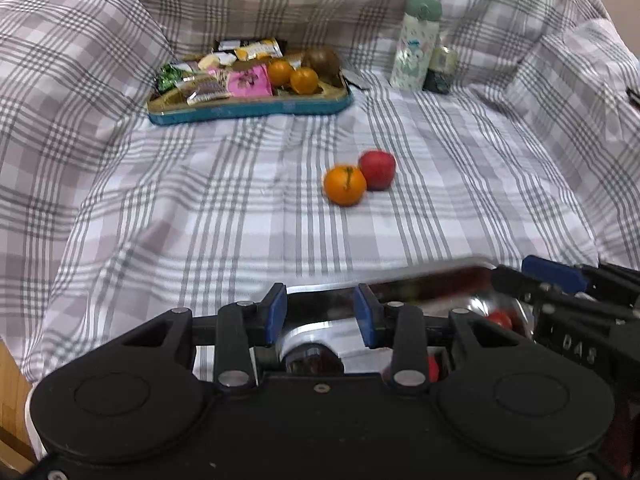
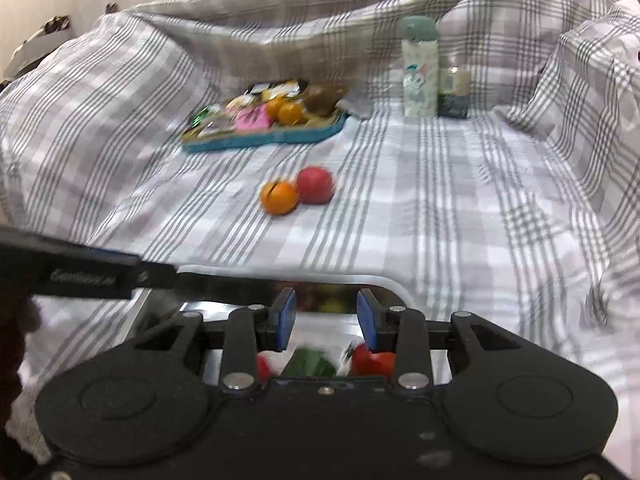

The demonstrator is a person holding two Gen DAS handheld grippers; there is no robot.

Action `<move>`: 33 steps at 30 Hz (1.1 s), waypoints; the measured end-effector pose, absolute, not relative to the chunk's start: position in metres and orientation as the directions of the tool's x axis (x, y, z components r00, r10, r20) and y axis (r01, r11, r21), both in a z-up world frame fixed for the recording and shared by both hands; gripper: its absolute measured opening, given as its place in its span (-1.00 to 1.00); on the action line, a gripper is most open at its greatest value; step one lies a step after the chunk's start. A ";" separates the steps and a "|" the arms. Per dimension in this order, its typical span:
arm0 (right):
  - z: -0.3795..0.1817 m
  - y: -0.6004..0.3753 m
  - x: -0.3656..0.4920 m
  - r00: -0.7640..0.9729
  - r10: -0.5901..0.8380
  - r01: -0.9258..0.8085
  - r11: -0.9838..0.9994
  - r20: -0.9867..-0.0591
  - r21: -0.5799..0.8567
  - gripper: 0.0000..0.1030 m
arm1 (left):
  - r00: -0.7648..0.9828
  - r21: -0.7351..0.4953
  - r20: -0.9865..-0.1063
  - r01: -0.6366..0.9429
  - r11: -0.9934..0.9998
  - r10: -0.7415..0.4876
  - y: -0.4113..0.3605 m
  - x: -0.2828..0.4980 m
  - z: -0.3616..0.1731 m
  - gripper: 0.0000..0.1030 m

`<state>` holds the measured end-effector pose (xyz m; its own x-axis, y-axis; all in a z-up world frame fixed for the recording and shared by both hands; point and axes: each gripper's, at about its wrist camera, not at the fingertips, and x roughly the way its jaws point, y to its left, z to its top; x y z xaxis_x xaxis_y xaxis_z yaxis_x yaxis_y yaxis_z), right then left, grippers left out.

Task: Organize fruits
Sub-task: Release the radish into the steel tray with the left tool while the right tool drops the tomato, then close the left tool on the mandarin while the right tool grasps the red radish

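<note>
Left gripper [image 1: 320,314]: low over near rim of metal bowl [image 1: 448,276]; blue pads a little apart, nothing clamped btwn them.
Right gripper [image 2: 326,322]: also over bowl, just beside left one; pads narrow, at its tightest, nothing gripped that I can see.
Bowl: shiny, right under both grippers at near edge of cloth; red and green bits inside, too blurred to name.
Orange [image 1: 345,185]: loose on cloth, mid-bed, touching apple.
Apple [image 1: 377,170]: red, just behind-right of orange.
Tray [image 1: 256,110]: teal, far left; snack packets on left side, two small oranges [image 1: 294,76] plus a brown fruit [image 1: 322,61] on right side.
Bottle [image 1: 416,44]: pale w/ green cap, upright, far right of tray; small jar [image 1: 440,68] just beside it.
Cloth [image 1: 160,200]: grey-lilac check, covers the whole surface, bunched up at back and sides.
</note>
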<state>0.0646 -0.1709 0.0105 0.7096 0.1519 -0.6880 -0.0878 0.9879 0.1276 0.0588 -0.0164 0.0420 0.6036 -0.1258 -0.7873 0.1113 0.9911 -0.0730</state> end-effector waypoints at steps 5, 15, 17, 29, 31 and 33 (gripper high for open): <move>0.011 -0.182 0.096 0.732 0.134 -0.060 0.989 -0.668 0.132 -0.30 | 0.631 -0.069 -0.767 0.092 0.993 -0.112 -0.017 0.077 0.043 -0.11; 0.011 -0.189 0.149 0.755 0.121 -0.033 0.989 -0.645 0.147 -0.30 | 0.648 -0.079 -0.754 0.076 0.994 -0.110 -0.023 0.109 0.034 -0.12; 0.010 -0.189 0.159 0.758 0.117 -0.032 0.989 -0.641 0.142 -0.30 | 0.648 -0.074 -0.753 0.082 0.994 -0.110 -0.026 0.115 0.032 -0.12; -0.004 -0.194 0.202 0.762 0.112 -0.018 0.988 -0.638 0.152 -0.30 | 0.653 -0.056 -0.745 0.139 0.989 -0.134 -0.051 0.147 0.013 -0.11; -0.008 -0.197 0.205 0.762 0.118 -0.010 0.985 -0.637 0.170 -0.30 | 0.651 -0.051 -0.746 0.150 0.987 -0.137 -0.054 0.151 0.009 -0.11; -0.013 -0.201 0.208 0.762 0.127 -0.003 0.981 -0.635 0.192 -0.30 | 0.653 -0.046 -0.745 0.157 0.987 -0.139 -0.057 0.154 0.006 -0.11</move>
